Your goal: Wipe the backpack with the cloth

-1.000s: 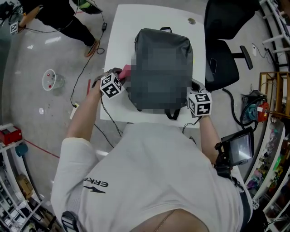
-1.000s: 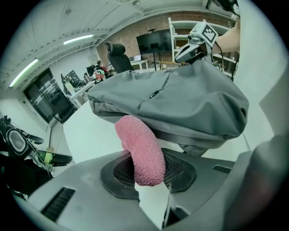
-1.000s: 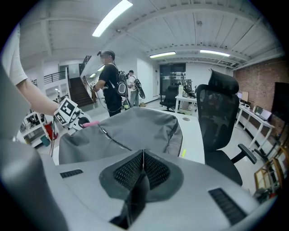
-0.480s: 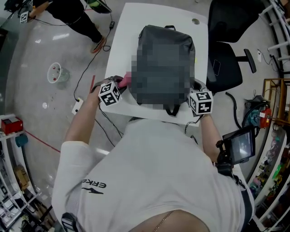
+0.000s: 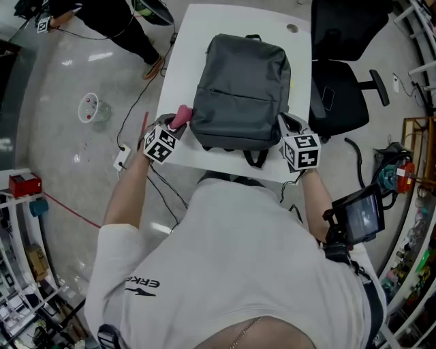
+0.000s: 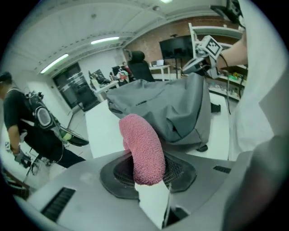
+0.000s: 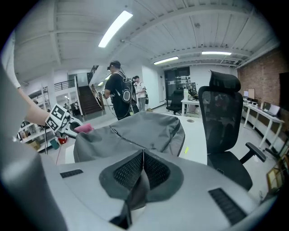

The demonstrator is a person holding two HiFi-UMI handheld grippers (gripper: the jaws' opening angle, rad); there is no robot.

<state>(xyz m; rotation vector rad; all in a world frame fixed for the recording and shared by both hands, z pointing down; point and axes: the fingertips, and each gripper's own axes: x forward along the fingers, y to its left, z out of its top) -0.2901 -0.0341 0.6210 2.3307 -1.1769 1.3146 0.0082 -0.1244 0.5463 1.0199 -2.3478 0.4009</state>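
A grey backpack lies flat on the white table. My left gripper sits at the pack's near left corner, shut on a rolled pink cloth. In the left gripper view the cloth sticks up from between the jaws, with the backpack just beyond. My right gripper is at the near right corner. Its jaws are shut on a grey fold of the backpack. The pack's body spreads ahead of it, with the pink cloth at the far side.
A black office chair stands close to the table's right side. A person in black is on the floor side at the upper left, near cables and a round white dish. A small screen is at my right.
Both grippers keep their holds at the backpack's near corners. The left gripper with the cloth has shifted slightly toward the near edge of the table. The camera has shifted a little.
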